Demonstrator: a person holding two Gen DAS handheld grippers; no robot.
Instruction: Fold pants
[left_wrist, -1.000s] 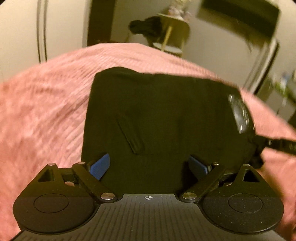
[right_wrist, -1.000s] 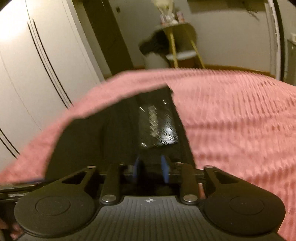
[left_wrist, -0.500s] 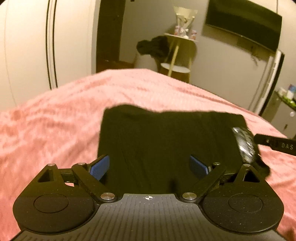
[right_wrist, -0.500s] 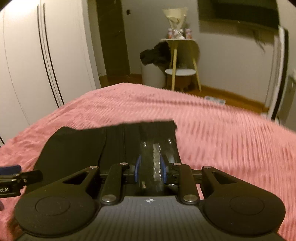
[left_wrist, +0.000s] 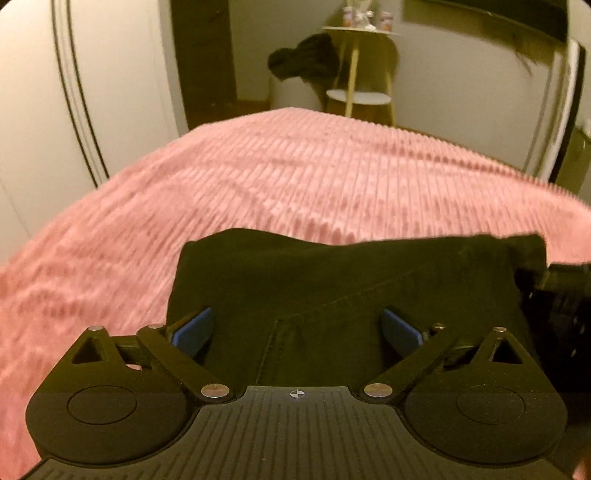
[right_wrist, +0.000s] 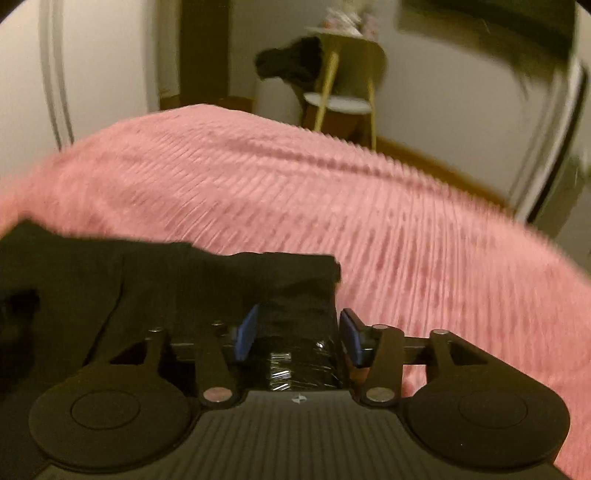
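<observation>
I see the black pants (left_wrist: 332, 288) folded into a compact block on the pink ribbed bedspread (left_wrist: 295, 177), a seam and pocket line showing on top. My left tool (left_wrist: 297, 328) stands spread above the fabric, holding nothing. My right tool (right_wrist: 297, 334) is partly spread around the pants' right edge (right_wrist: 295, 280), where a glossy patch shows; contact I cannot tell.

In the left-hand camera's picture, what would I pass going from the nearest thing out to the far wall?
Left gripper → black pants → pink bedspread → stool and the dark clothes heaped by it.
</observation>
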